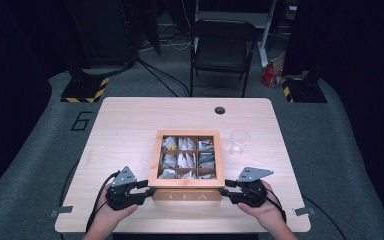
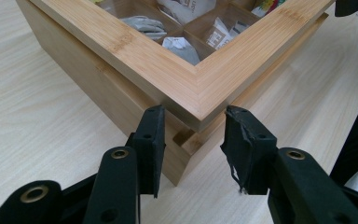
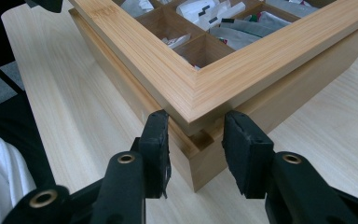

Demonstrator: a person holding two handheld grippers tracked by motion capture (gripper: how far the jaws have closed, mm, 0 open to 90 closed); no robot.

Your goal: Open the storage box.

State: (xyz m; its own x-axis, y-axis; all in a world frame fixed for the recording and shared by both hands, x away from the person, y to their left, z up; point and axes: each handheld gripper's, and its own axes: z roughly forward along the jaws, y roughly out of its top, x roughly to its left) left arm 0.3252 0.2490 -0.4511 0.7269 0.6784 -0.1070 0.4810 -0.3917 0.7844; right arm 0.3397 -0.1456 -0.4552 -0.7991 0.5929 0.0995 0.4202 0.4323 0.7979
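Sitting low in the middle of the high view, the wooden tea box (image 1: 187,184) rests on the desk (image 1: 125,120), its windowed lid showing nine compartments of tea bags (image 1: 186,159). At lower left of that view the left gripper (image 1: 147,190) reaches the box's near left corner. In the left gripper view its jaws straddle that corner of the box (image 2: 135,60), one on each side just under the lid's edge; they stand partly apart, and whether the pads press the wood cannot be told. To the right of the box, a clear plastic cup (image 1: 240,141) stands upright, apart from it. At lower right the right gripper (image 1: 226,191) meets the near right corner. In the right gripper view its jaws likewise flank the corner (image 3: 223,84), partly apart, contact unclear.
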